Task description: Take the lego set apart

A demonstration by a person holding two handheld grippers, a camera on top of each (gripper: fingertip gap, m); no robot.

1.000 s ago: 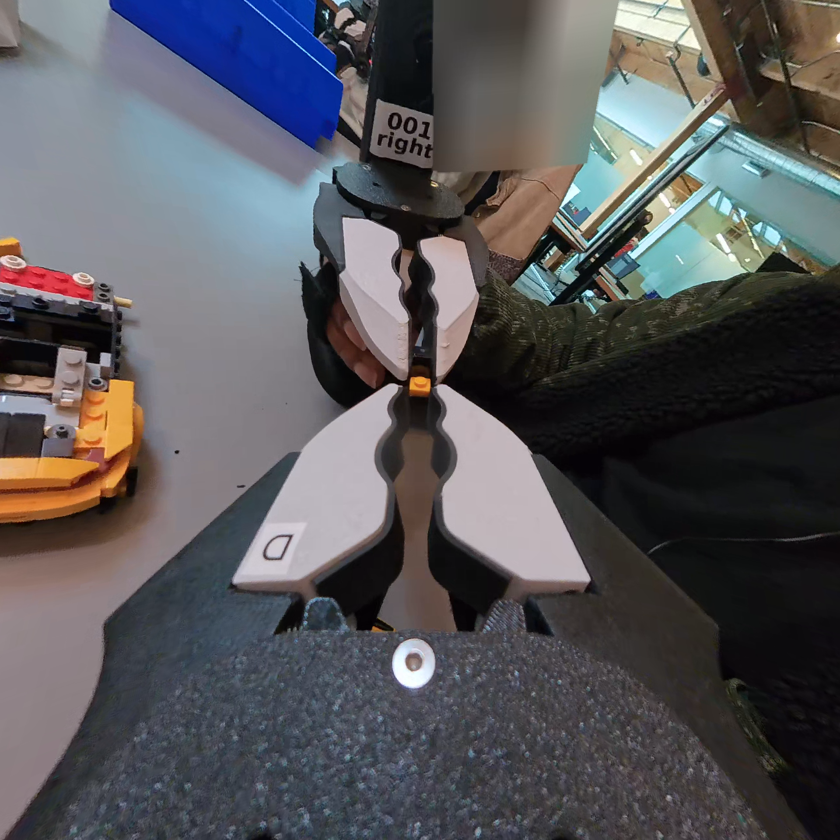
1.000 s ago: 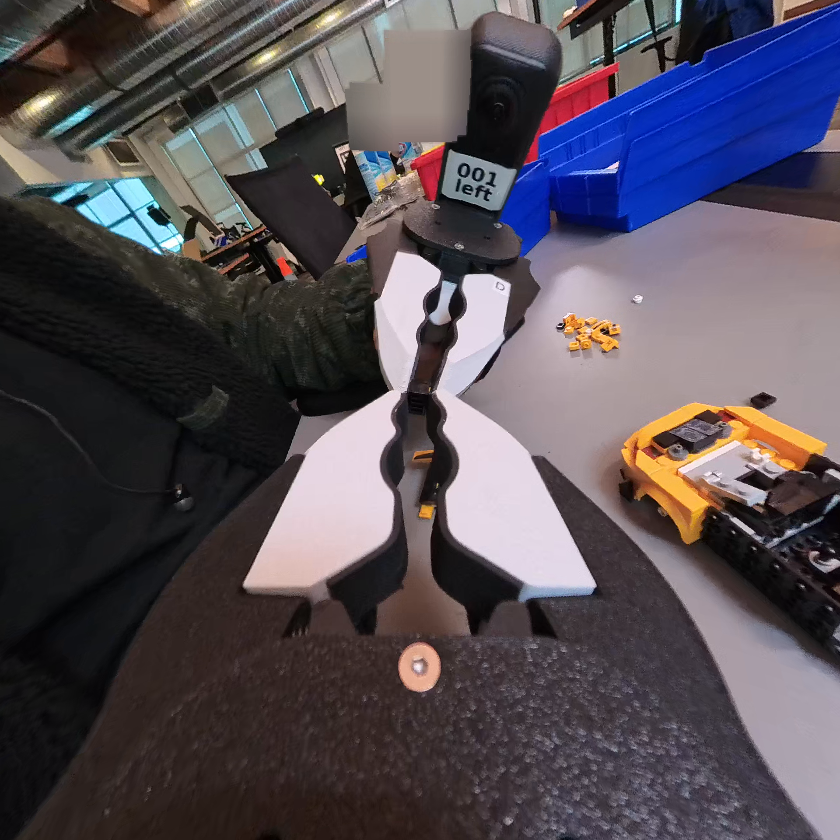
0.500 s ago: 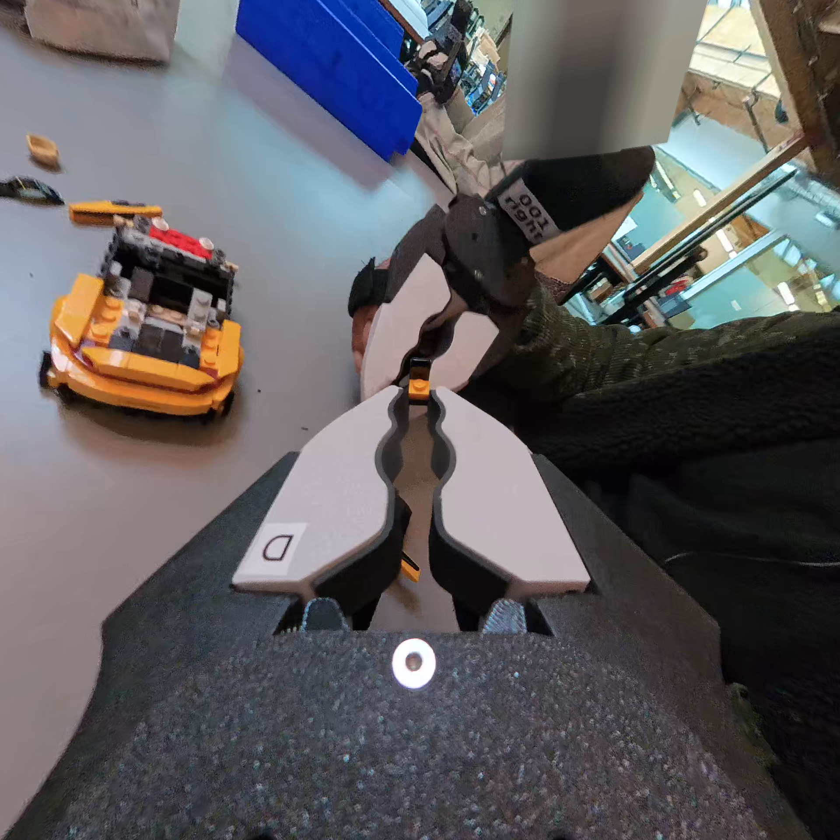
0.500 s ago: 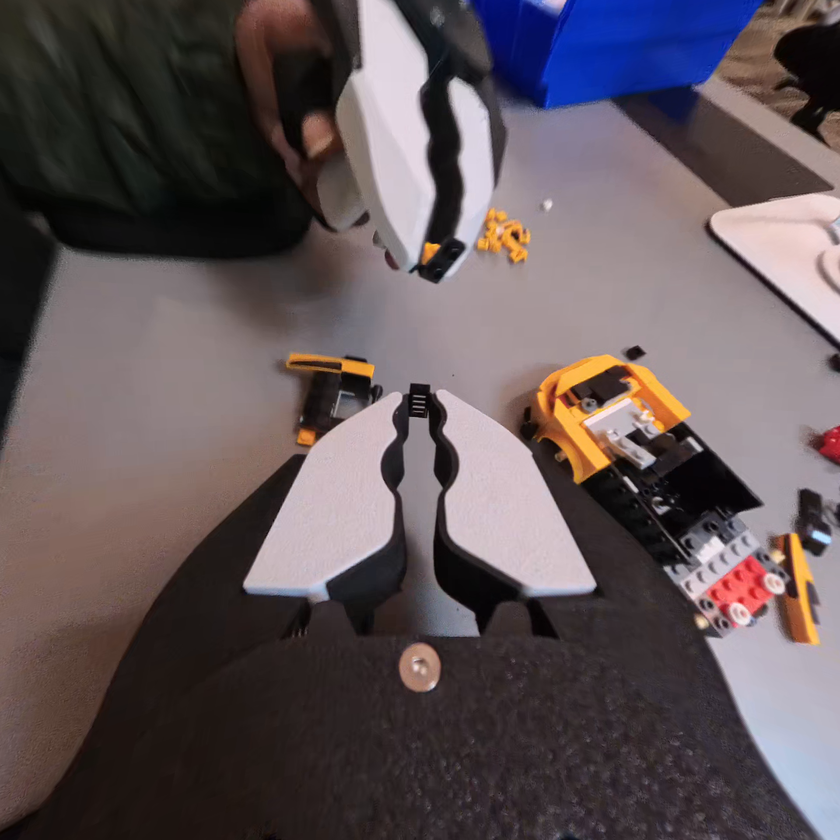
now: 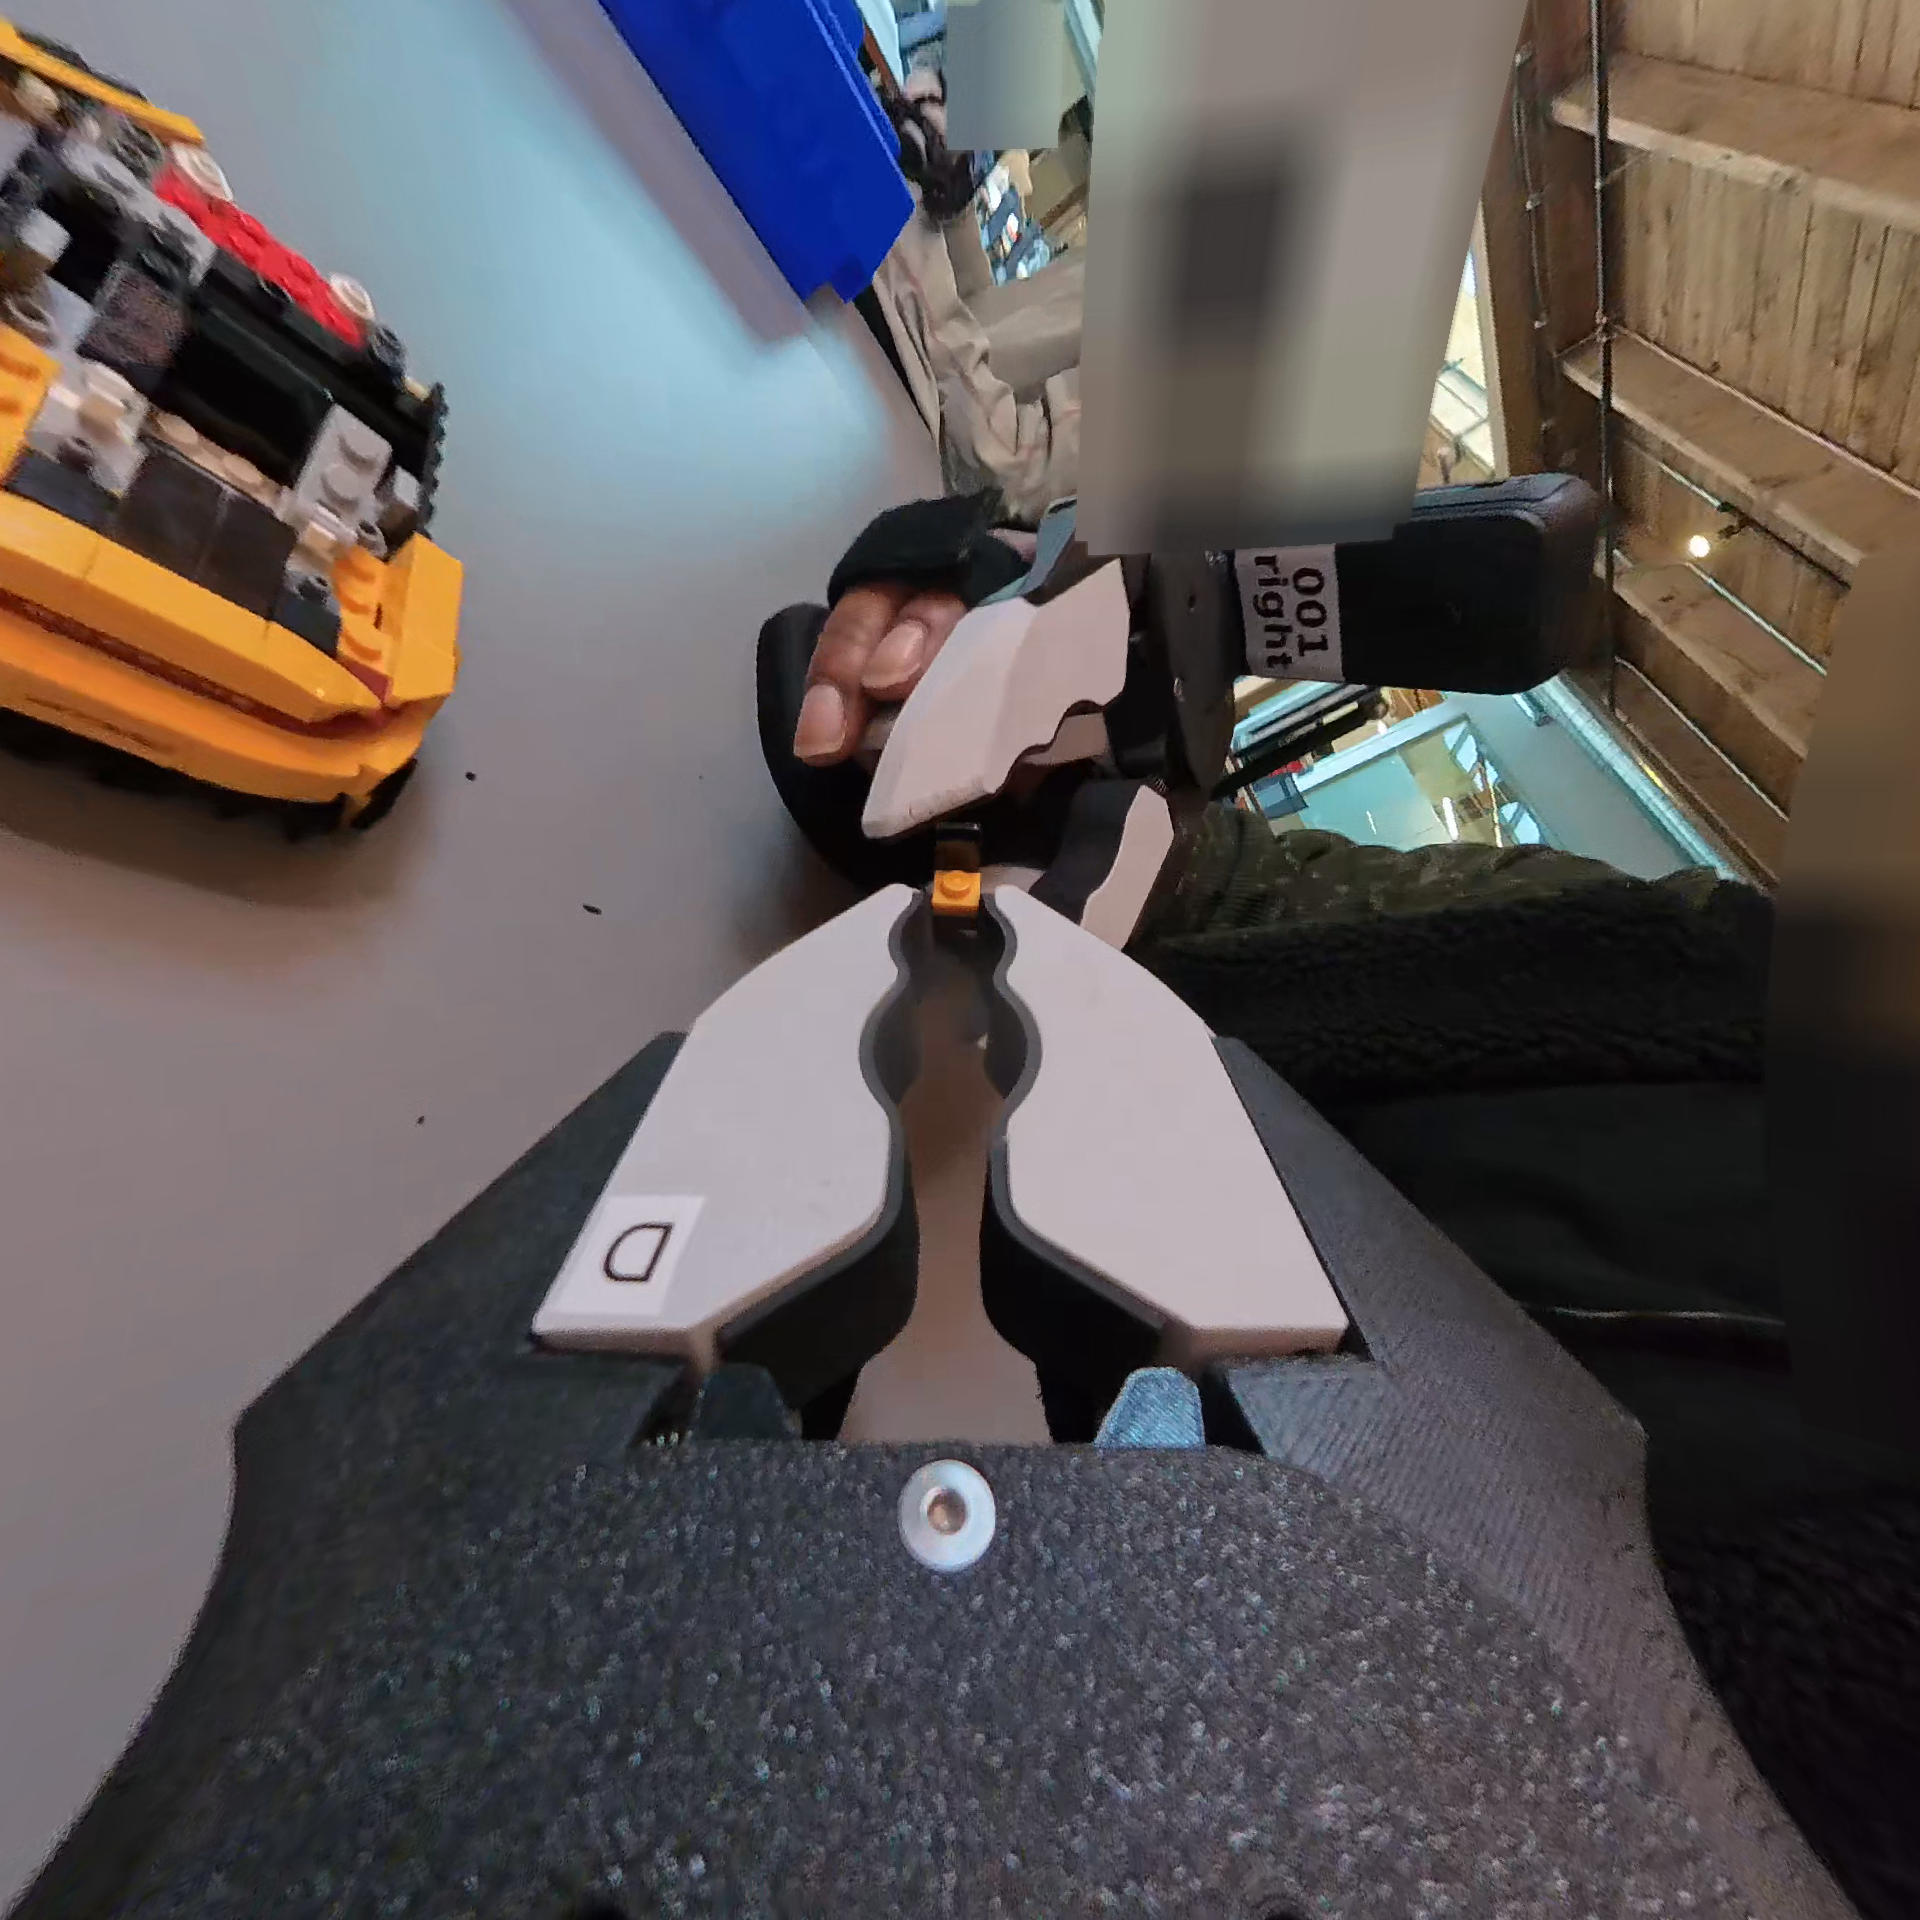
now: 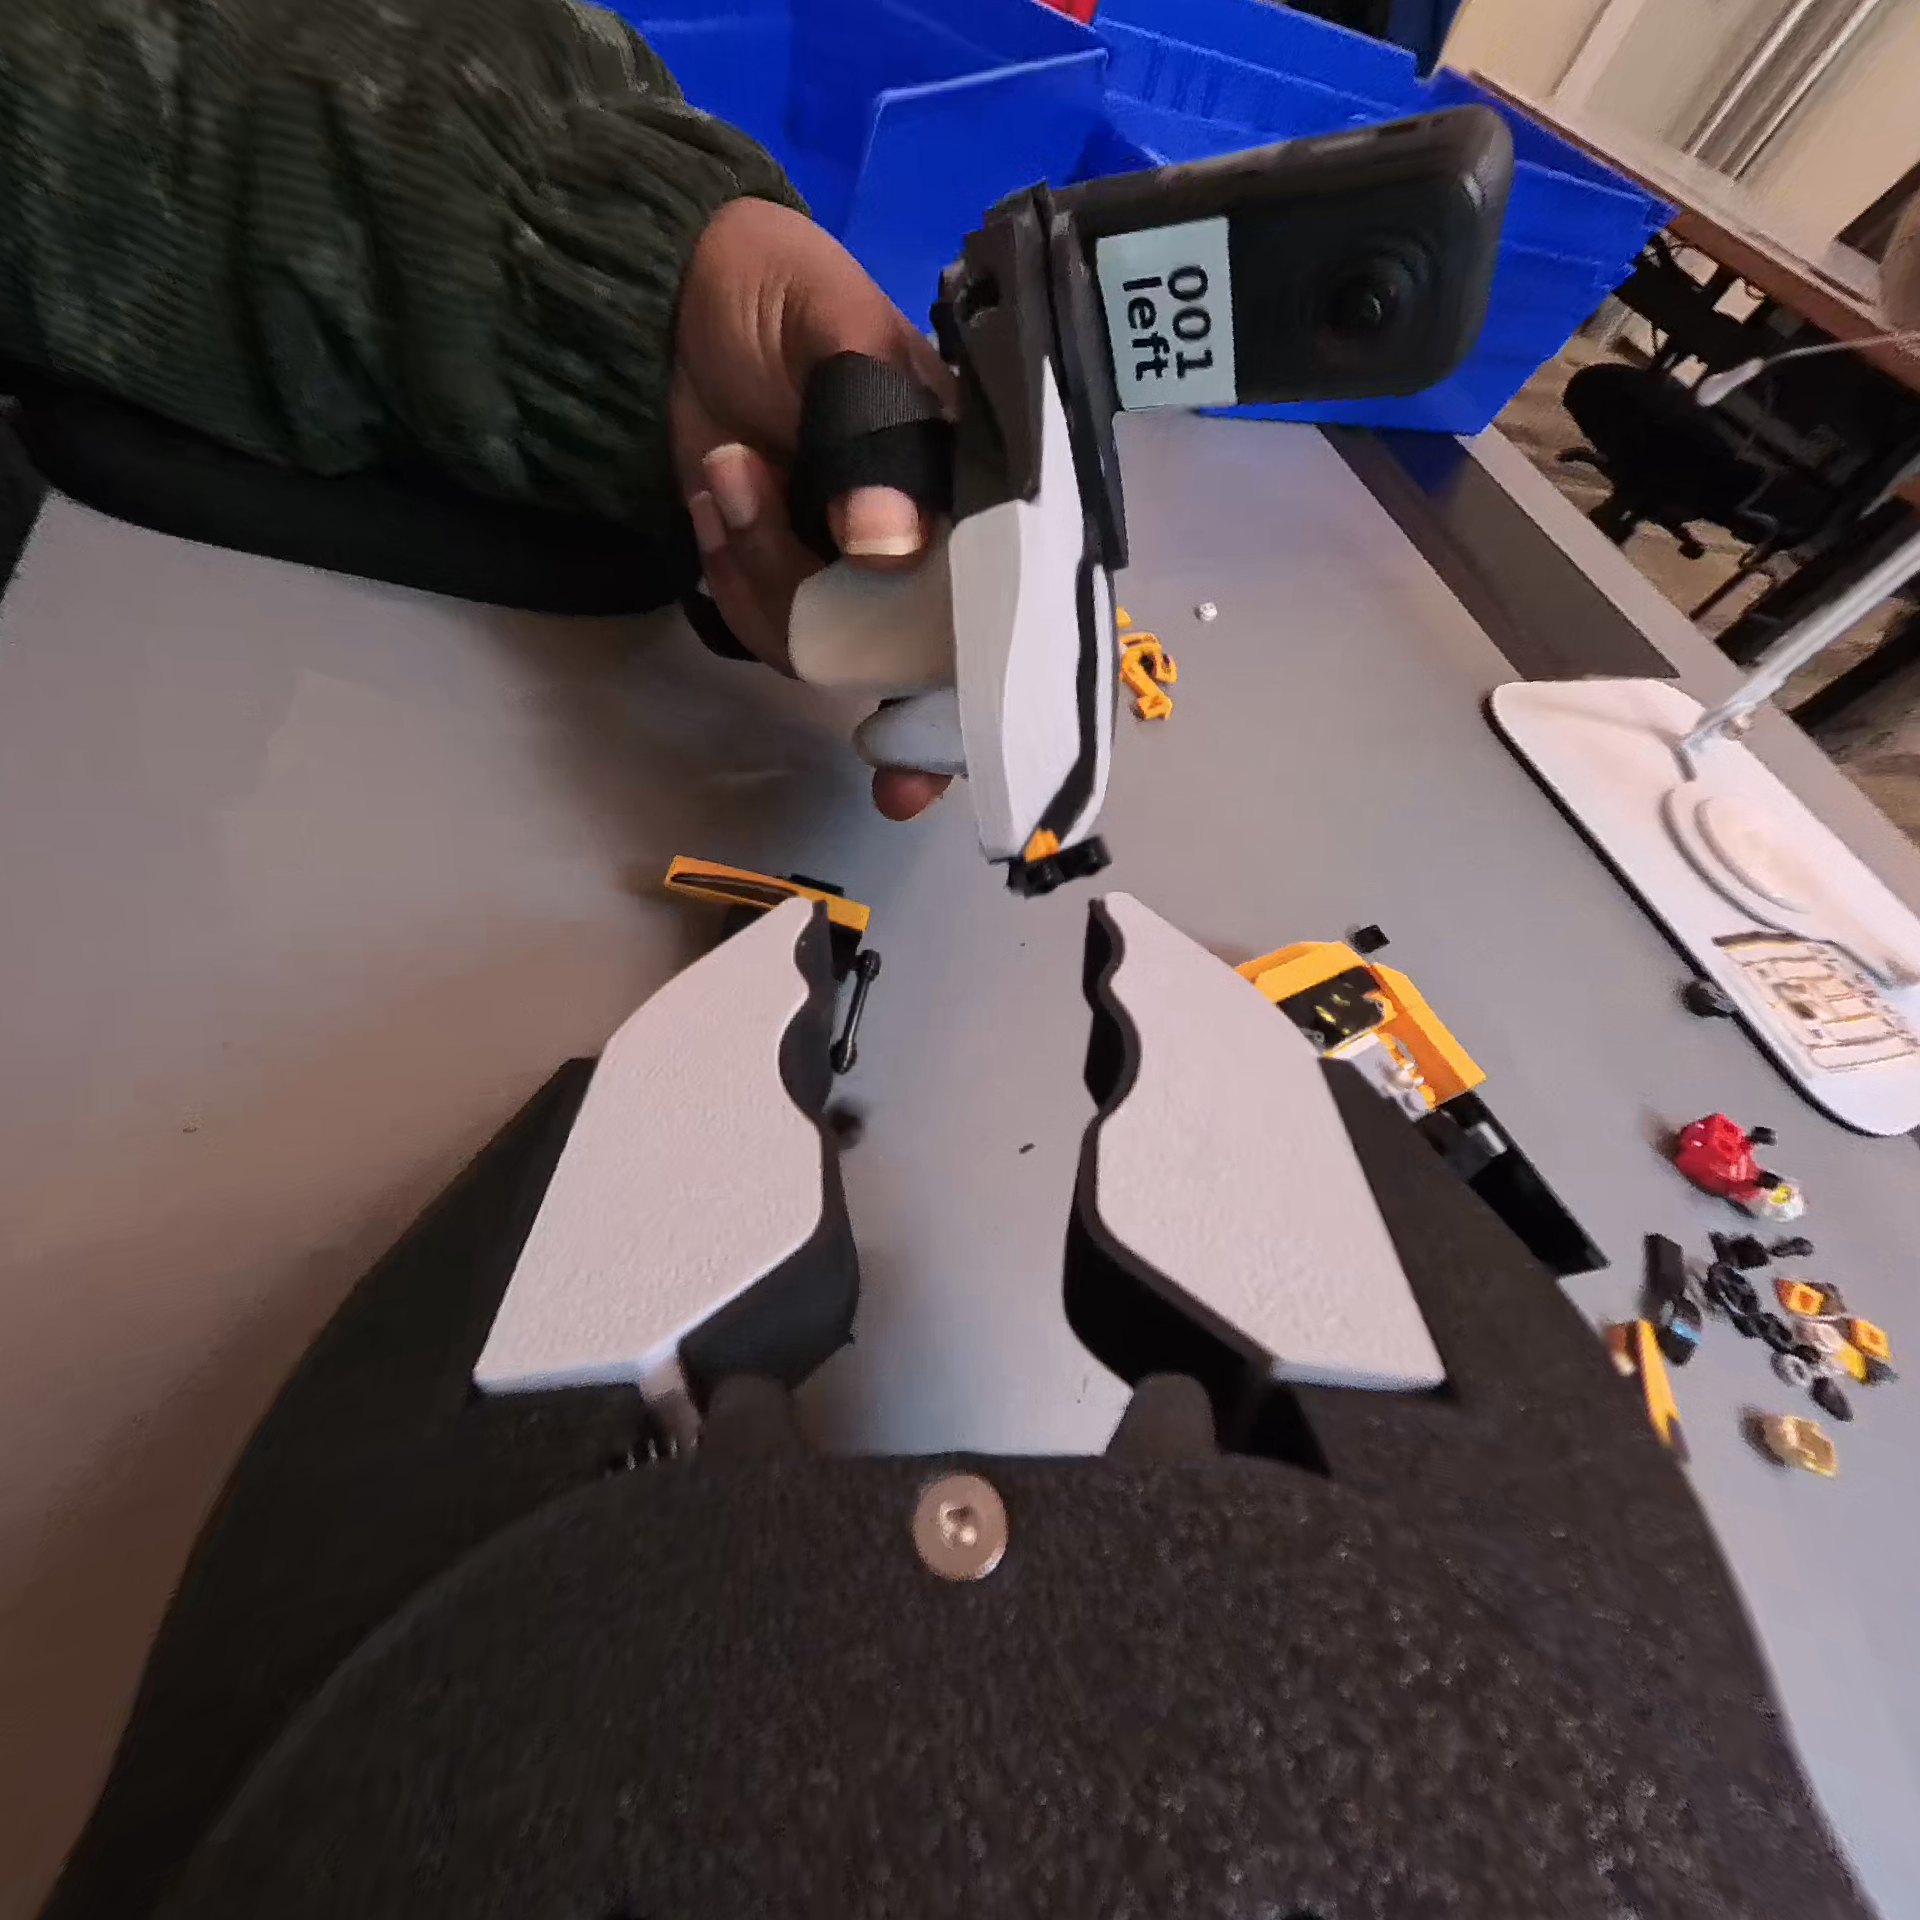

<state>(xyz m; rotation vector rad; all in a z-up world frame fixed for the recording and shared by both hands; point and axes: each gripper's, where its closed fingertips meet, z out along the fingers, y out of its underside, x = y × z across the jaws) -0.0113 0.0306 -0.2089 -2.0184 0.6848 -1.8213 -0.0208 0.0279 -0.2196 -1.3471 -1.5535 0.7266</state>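
1. The left gripper has its jaws pinching a small orange and black lego piece, up above the grey counter.
2. The right gripper has its jaws spread wide, with nothing in them.
3. The yellow lego car sits on the counter, partly taken apart.
4. Loose lego bits lie near the car.

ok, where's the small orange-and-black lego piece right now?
The small orange-and-black piece is pinched at the tips of the left tongs, held above the grey table, just ahead of the open right tongs, with the yellow lego car to the right.
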